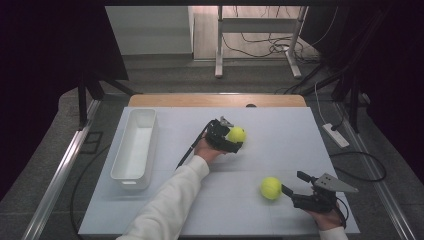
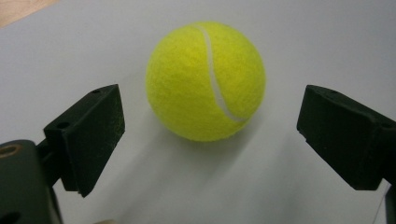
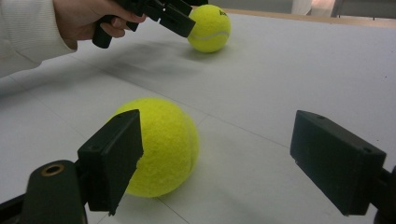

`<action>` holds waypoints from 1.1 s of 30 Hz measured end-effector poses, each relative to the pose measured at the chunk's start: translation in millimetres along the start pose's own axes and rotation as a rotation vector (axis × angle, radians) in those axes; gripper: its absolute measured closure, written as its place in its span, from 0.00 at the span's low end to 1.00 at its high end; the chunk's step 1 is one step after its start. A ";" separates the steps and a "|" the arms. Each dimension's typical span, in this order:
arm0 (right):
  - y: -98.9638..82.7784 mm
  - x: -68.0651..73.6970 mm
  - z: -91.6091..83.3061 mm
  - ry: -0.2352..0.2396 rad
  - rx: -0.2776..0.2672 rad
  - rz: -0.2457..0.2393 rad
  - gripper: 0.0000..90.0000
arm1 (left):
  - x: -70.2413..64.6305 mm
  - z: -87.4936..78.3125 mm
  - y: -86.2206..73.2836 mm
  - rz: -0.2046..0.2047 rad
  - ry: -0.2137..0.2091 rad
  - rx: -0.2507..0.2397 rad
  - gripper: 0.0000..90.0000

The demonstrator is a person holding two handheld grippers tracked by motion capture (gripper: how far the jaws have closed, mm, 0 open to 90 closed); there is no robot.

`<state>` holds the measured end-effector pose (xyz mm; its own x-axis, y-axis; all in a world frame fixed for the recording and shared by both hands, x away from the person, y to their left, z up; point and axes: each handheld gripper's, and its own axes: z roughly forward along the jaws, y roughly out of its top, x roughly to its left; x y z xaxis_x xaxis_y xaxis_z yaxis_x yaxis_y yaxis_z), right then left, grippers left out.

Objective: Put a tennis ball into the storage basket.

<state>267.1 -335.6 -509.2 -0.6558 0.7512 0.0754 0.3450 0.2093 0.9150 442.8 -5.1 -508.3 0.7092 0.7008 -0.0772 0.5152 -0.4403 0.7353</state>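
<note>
Far tennis ball (image 2: 206, 80) centred between wide-open left gripper (image 2: 210, 135) jaws, near tennis ball (image 3: 159, 145) beside wide-open right gripper (image 3: 215, 161) left jaw, untouched.

A lab or test room set up for recording.

Beyond the left gripper (image 1: 231, 136), a pale grey worktop (image 1: 280, 125) stands on grey floor; loose black cables (image 1: 260, 42) trail under a metal-legged desk frame (image 1: 218, 45), and a white power strip (image 1: 335, 135) lies right of it.

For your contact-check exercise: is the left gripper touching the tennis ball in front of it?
Apart. In the left gripper view, the left gripper stands open, and bare table shows between each jaw and the tennis ball.
</note>
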 end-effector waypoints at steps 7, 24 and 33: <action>-0.2 -0.1 -0.5 -0.001 0.000 0.002 0.18 | 2.9 5.9 3.0 -0.001 0.009 -0.001 0.09; -1.0 -0.9 -1.1 -0.005 0.002 0.006 0.19 | 2.6 18.8 9.1 0.017 0.019 0.020 0.09; -0.9 -0.8 -0.9 -0.007 0.004 0.003 0.18 | 2.4 23.7 9.4 0.010 0.016 0.027 0.09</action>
<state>266.8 -337.0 -509.7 -0.6497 0.7565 0.0750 0.3499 0.2100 0.9130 460.8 -20.9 -517.5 0.7063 0.7055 -0.0592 0.5214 -0.4619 0.7175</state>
